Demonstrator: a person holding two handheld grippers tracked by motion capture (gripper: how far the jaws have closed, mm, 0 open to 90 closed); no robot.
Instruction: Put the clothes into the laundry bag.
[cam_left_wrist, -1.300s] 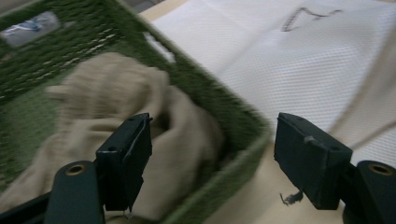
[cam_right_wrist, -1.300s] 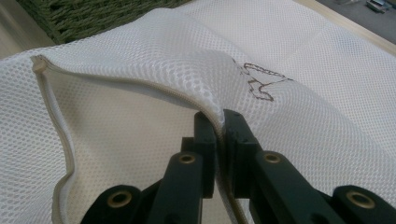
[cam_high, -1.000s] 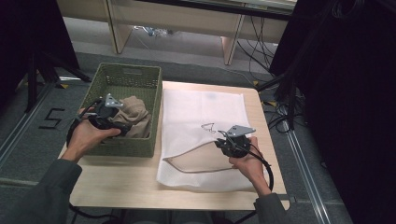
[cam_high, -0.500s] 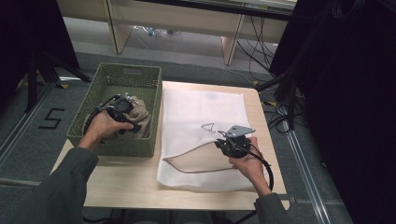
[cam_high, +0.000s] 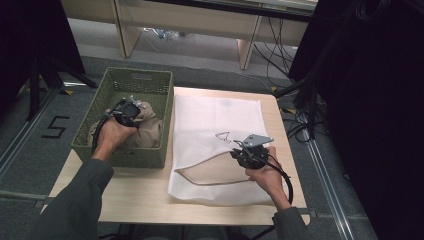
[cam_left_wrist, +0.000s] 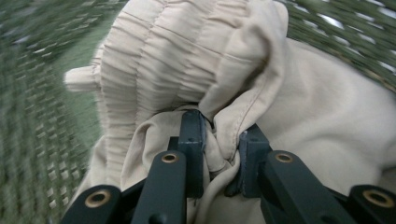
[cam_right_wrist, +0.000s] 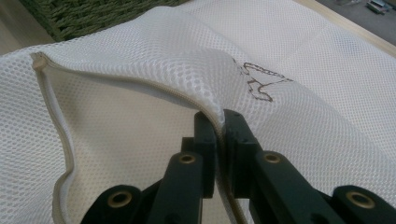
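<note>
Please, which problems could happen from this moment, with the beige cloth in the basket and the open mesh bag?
1. The left hand-held gripper, whose jaws have just been closing, pinches only a small fold of the crumpled beige cloth garment; it may slip free when lifted.
2. The garment could drag on the green woven basket.
3. The right hand-held gripper grips only the thin rim of the white mesh laundry bag; the mouth may fall closed.

I read one sign only: a white "5" marked on the grey floor, left of my table and beside the green basket. The white mesh bag carried a small dark stitched outline, which also showed in my right gripper view; it looked like a drawn mark, and I could make out no letters in it.
</note>
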